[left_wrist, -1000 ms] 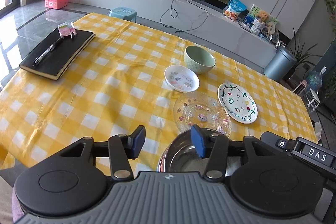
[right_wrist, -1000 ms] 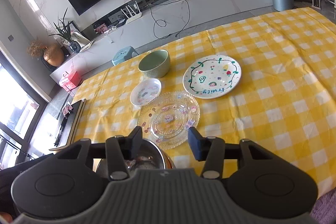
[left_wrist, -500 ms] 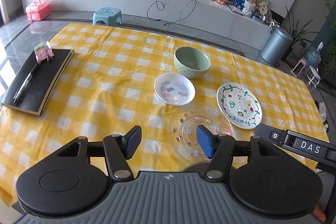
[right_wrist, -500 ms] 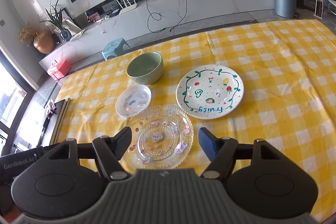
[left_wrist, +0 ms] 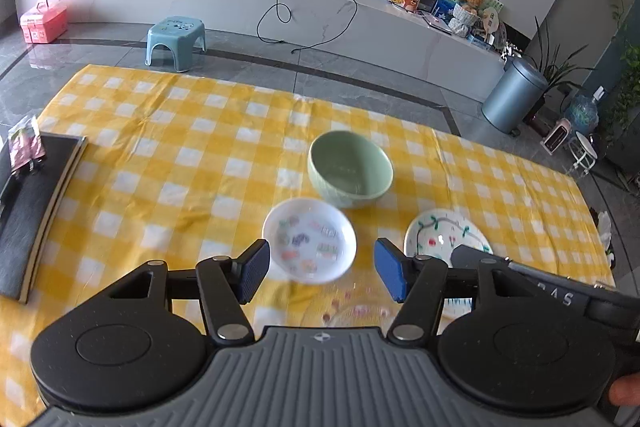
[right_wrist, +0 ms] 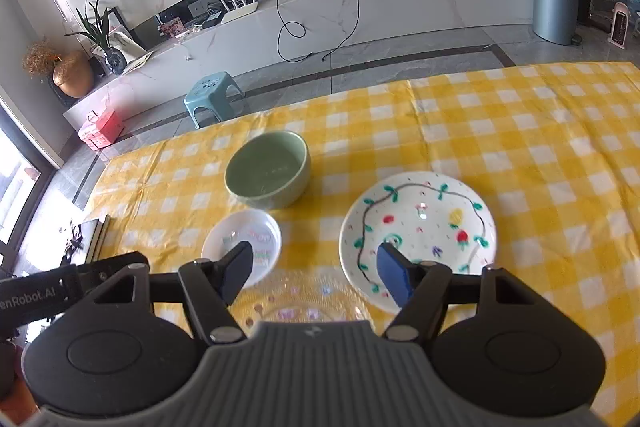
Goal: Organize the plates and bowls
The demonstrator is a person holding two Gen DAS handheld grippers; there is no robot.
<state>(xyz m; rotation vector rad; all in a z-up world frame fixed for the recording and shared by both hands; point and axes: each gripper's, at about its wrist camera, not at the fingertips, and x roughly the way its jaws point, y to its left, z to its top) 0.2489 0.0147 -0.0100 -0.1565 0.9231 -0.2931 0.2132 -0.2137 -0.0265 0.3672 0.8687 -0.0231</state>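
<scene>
A green bowl [left_wrist: 350, 173] [right_wrist: 268, 169] stands at the middle of the yellow checked table [left_wrist: 168, 163]. In front of it lies a small white dish with coloured prints [left_wrist: 310, 239] [right_wrist: 243, 241]. A larger painted plate [right_wrist: 418, 233] [left_wrist: 440, 233] lies to the right. A clear patterned glass plate [right_wrist: 316, 301] [left_wrist: 356, 309] lies nearest, partly hidden by both tools. My left gripper [left_wrist: 320, 273] is open and empty, just short of the small dish. My right gripper [right_wrist: 314, 275] is open and empty above the glass plate.
A black notebook with a pen and a pink packet [left_wrist: 28, 203] lies at the table's left edge. Beyond the table are a blue stool [left_wrist: 176, 41], a grey bin [left_wrist: 514, 95] and a long low cabinet [left_wrist: 280, 3].
Both grippers moved forward and up over the table. The steel bowl near the front edge has dropped out of view. Both sets of jaws have opened wider.
</scene>
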